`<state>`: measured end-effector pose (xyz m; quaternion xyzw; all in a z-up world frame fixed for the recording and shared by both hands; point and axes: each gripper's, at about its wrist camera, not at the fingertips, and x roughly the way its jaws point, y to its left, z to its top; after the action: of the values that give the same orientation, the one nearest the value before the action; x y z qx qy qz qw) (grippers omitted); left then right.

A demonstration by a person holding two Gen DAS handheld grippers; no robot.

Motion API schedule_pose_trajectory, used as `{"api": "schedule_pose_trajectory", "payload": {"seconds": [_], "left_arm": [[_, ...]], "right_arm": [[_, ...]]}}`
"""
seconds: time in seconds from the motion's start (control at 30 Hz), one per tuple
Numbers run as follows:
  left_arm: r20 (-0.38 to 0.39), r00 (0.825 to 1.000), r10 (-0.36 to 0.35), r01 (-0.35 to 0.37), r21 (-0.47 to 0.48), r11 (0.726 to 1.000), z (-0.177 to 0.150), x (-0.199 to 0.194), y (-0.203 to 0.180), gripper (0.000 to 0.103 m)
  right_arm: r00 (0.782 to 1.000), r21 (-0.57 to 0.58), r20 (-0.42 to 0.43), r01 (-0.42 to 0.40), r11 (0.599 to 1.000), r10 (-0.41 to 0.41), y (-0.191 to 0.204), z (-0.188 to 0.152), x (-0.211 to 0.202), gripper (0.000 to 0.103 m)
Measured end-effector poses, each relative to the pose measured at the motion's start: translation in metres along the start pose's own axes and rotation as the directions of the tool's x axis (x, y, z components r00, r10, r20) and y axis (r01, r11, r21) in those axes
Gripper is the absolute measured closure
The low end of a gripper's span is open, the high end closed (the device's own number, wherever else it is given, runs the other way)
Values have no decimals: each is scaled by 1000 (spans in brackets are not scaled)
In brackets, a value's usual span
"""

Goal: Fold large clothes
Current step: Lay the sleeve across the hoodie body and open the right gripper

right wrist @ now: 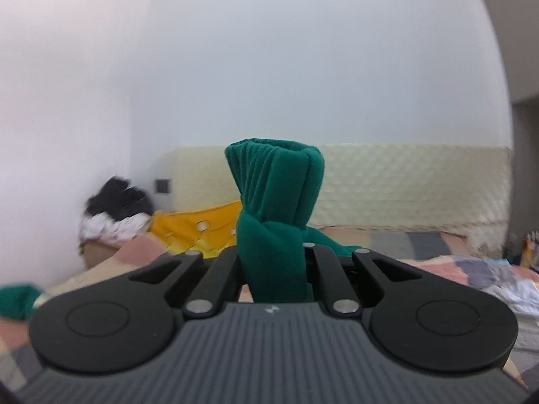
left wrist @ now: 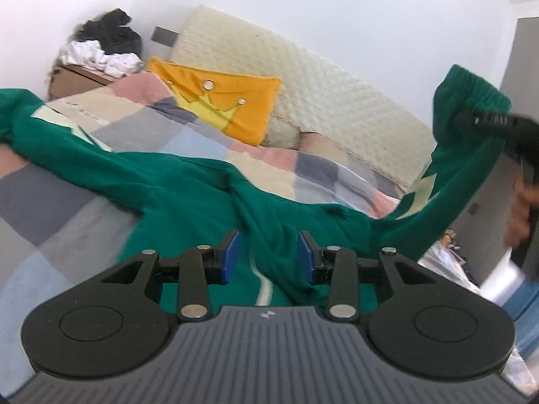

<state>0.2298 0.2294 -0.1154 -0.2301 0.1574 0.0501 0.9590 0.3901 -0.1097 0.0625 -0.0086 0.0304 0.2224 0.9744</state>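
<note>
Barely begun: green sweatshirt (left wrist: 188, 188) sprawled unfolded across the patchwork bed (left wrist: 50, 235), one sleeve lifted at right, its bunched cuff clamped in the right gripper (right wrist: 274, 262). Left gripper (left wrist: 269, 257) part-open above the body, seemingly gripping nothing. Every fold remaining.

Readable text: none can be made out.
Gripper body (left wrist: 267, 315): a small pale emblem is borne at 12 o'clock, too small to be read.
Pillow (left wrist: 219, 101): a crown figure is shown, no letters.

Yellow crown pillow (left wrist: 229, 101) on patchwork bedspread (left wrist: 188, 124), perhaps laundry pile (left wrist: 104, 43) behind.
</note>
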Motion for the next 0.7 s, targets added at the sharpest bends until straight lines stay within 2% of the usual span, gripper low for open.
{"api": "schedule_pose_trajectory", "payload": {"seconds": [0.2, 0.33, 0.53, 0.7], "left_arm": [[19, 1000, 3, 0, -116, 993, 8, -16, 31, 60], [41, 999, 2, 5, -179, 984, 13, -20, 45, 60], [22, 1000, 8, -2, -236, 972, 14, -8, 58, 60], [-20, 1000, 5, -9, -221, 975, 7, 19, 52, 60]], "right_arm": [[991, -62, -70, -115, 991, 110, 71, -80, -8, 95], [974, -92, -131, -199, 976, 186, 119, -119, -18, 95], [925, -114, -264, -310, 944, 272, 147, -175, -20, 93], [895, -89, -323, -351, 932, 306, 151, -205, -18, 93]]}}
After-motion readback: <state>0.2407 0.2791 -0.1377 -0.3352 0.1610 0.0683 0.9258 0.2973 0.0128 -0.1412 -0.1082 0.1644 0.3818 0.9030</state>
